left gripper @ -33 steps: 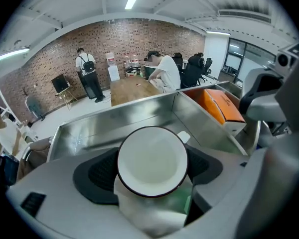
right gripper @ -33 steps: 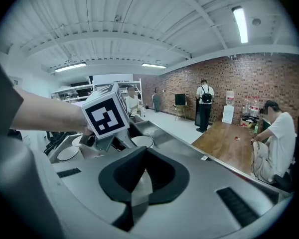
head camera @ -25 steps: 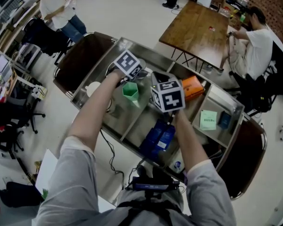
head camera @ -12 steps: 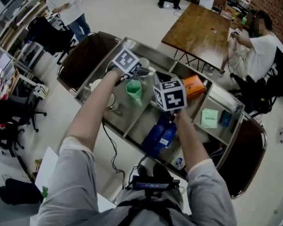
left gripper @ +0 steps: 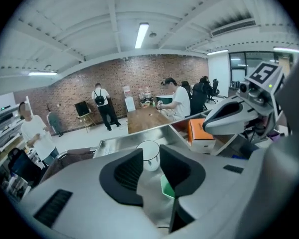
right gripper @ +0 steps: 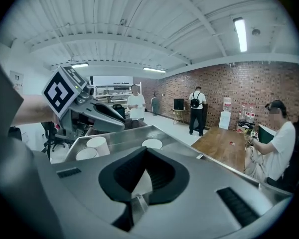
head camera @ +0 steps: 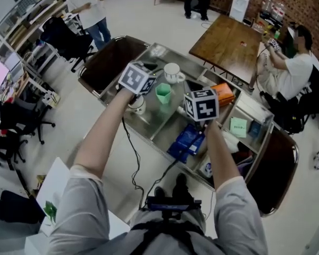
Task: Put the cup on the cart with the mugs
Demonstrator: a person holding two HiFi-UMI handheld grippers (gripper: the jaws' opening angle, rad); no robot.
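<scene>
The green cup point(head camera: 163, 93) stands upright on the steel cart point(head camera: 149, 122), between a white mug point(head camera: 173, 72) and another white mug point(head camera: 137, 104). My left gripper point(head camera: 150, 83) hangs above and to the left of the cup, apart from it. Its jaws have just been closing and stand narrowly open with nothing between them. In the left gripper view point(left gripper: 150, 154) the far mug point(left gripper: 150, 157) shows through the gap, and the cup point(left gripper: 166, 188) peeks out below the right jaw. My right gripper point(head camera: 192, 92) hovers over the cart's middle, shut and empty point(right gripper: 145, 152).
An orange box point(head camera: 222, 93), blue packs point(head camera: 189, 139) and a green booklet point(head camera: 237, 126) lie in the cart's other compartments. Dark chairs point(head camera: 109, 60) stand at both ends. A wooden table point(head camera: 228, 39) and a seated person point(head camera: 292, 62) are beyond.
My left gripper has let go of the green cup and drawn up and back to the left. The cup stays on the cart. The right gripper shifted slightly.
</scene>
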